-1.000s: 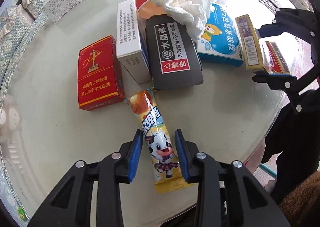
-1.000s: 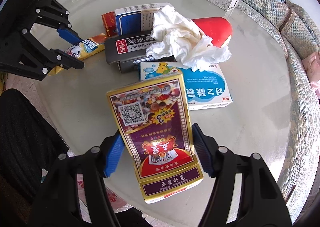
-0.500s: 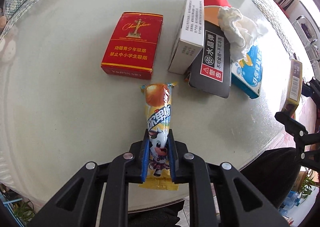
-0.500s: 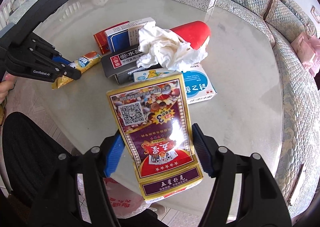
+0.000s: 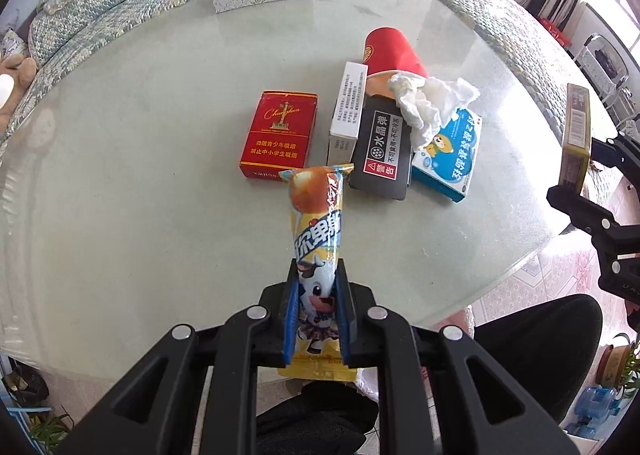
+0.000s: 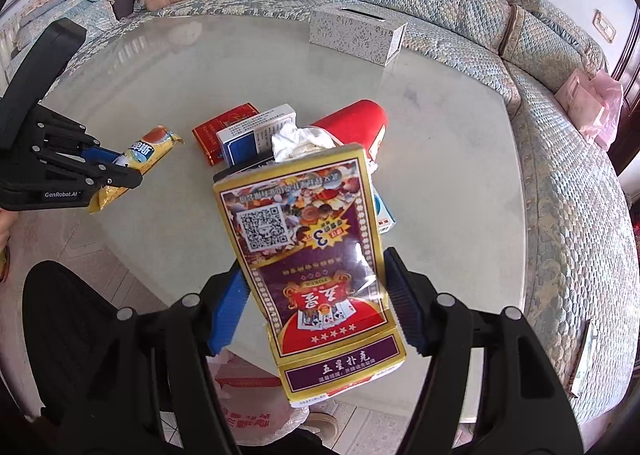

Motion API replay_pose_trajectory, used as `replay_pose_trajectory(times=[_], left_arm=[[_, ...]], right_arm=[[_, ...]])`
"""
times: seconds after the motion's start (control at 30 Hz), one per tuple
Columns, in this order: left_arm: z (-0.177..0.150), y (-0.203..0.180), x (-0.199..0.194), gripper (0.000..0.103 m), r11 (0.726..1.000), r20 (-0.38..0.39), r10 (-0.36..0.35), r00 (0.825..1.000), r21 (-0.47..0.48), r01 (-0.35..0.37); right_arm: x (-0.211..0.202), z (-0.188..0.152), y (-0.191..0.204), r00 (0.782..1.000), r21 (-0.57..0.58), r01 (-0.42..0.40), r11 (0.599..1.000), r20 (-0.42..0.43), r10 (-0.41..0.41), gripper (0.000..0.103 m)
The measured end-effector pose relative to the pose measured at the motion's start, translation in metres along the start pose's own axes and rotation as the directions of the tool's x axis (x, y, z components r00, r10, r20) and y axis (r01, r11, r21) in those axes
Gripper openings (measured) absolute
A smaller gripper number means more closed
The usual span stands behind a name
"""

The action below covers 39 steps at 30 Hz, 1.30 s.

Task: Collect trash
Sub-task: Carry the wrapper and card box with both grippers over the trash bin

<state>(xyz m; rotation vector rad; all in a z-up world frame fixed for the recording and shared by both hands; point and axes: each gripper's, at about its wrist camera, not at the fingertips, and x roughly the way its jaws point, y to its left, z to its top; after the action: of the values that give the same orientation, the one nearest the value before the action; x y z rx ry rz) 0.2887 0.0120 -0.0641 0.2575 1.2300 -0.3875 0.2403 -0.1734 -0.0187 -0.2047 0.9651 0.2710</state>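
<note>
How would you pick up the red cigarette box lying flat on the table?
Grip the red cigarette box across its two long side edges, coming straight down from above. It lies flat with bare glass table on its left, though the white box stands close on its right, so one finger must slip between them.

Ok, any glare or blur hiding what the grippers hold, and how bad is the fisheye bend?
Right wrist view: a bright glare patch on the card box, print otherwise readable. Left wrist view: the snack wrapper is sharp, no blur. Both views: the glass table bows strongly at the edges, with soft daylight reflections on it.
</note>
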Motion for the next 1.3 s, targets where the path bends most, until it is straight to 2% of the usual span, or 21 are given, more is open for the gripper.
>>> replay_pose_trajectory(times=[0.27, 0.63, 0.83, 1.03, 1.3], left_arm=[[-0.033, -0.008, -0.051, 0.016, 1.000, 0.069, 0.008, 0.998, 0.009, -0.009], [-0.083, -0.041, -0.089, 0.016, 0.998, 0.123, -0.013, 0.992, 0.068, 0.005], [-0.106, -0.063, -0.083, 0.016, 0.995, 0.128, -0.016, 0.992, 0.097, 0.004], [-0.125, -0.083, -0.060, 0.016, 0.992, 0.097, -0.037, 0.995, 0.123, 0.025], [-0.142, -0.091, -0.029, 0.016, 0.992, 0.045, -0.068, 0.997, 0.113, 0.063]], right_arm=[[-0.044, -0.009, 0.016, 0.999, -0.005, -0.002, 1.000, 0.053, 0.002, 0.064], [-0.085, -0.042, 0.060, 0.995, -0.081, -0.037, 0.996, 0.085, 0.044, 0.064], [-0.089, -0.060, 0.074, 0.996, -0.102, -0.032, 0.994, 0.082, 0.041, 0.064], [-0.081, -0.080, 0.082, 0.998, -0.113, -0.036, 0.993, 0.047, 0.042, 0.064], [-0.059, -0.106, 0.084, 0.999, -0.098, -0.048, 0.994, -0.017, 0.047, 0.064]])
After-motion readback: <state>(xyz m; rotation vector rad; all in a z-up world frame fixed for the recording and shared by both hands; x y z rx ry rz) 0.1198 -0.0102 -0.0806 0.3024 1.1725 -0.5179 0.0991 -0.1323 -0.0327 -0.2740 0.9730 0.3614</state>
